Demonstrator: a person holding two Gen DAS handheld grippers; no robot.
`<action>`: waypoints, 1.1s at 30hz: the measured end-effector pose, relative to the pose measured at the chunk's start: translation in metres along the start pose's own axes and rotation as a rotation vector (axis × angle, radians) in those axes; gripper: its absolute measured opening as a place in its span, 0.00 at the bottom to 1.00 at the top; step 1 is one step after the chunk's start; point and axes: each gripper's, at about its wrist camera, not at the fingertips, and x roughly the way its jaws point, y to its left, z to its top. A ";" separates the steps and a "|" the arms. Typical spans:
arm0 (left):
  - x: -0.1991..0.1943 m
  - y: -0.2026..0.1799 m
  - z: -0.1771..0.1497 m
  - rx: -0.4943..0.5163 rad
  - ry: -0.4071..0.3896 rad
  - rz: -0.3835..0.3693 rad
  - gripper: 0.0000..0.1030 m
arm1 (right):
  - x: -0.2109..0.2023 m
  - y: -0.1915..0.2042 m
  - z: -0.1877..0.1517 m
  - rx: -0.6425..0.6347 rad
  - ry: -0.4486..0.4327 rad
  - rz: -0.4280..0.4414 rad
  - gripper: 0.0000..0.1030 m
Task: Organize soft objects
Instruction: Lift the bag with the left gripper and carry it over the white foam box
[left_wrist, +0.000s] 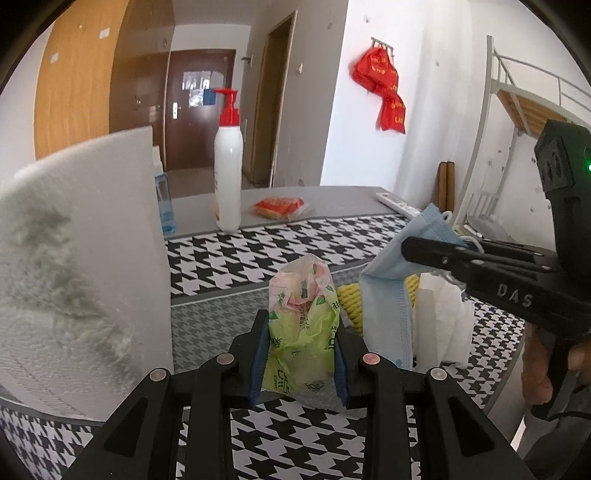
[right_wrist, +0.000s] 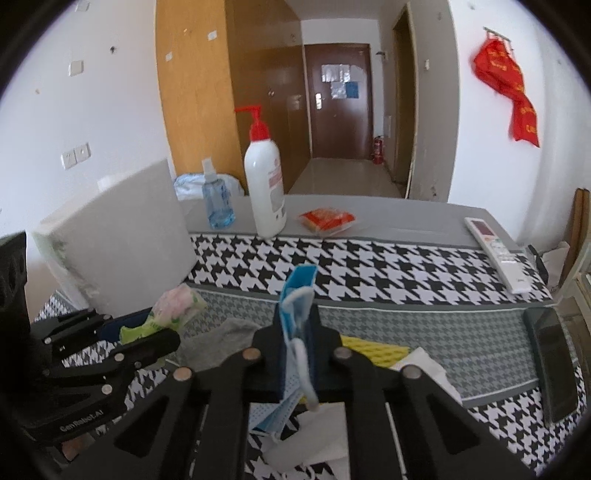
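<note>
Room: plain white walls, a brown door down the corridor, and a worktop (right_wrist: 406, 273) under a houndstooth cloth.
Landmark: white pump bottle (right_wrist: 264, 184) stood upright at the far edge of the worktop.
Left gripper (left_wrist: 301, 350): nearer me than the bottle, its jaws narrowed onto a crumpled green plastic bag (left_wrist: 301, 332), which stuck up between the blue pads.
Right gripper (right_wrist: 297, 354): nearer than the bottle and a little right of it, jaws pinched almost together on a blue face mask (right_wrist: 295, 314).
Mask: folded thin, long axis running up and down through the jaws, lower end and ear loop dangling just above the worktop.
Key relation: both soft things were already in hand, side by side and apart, bag to the left of the mask.
Remaining: yellow cloth (right_wrist: 373, 350) and white tissue (left_wrist: 443, 325) lay below the mask, nearer the right gripper.
</note>
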 end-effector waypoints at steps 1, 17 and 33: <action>-0.003 0.000 0.001 0.002 -0.007 -0.002 0.31 | -0.005 0.001 0.000 0.001 -0.012 -0.004 0.12; -0.050 -0.006 0.000 0.046 -0.093 0.050 0.31 | -0.057 0.016 0.006 0.023 -0.109 -0.021 0.12; -0.086 -0.003 0.016 0.084 -0.165 0.088 0.31 | -0.086 0.028 0.022 0.023 -0.203 -0.005 0.12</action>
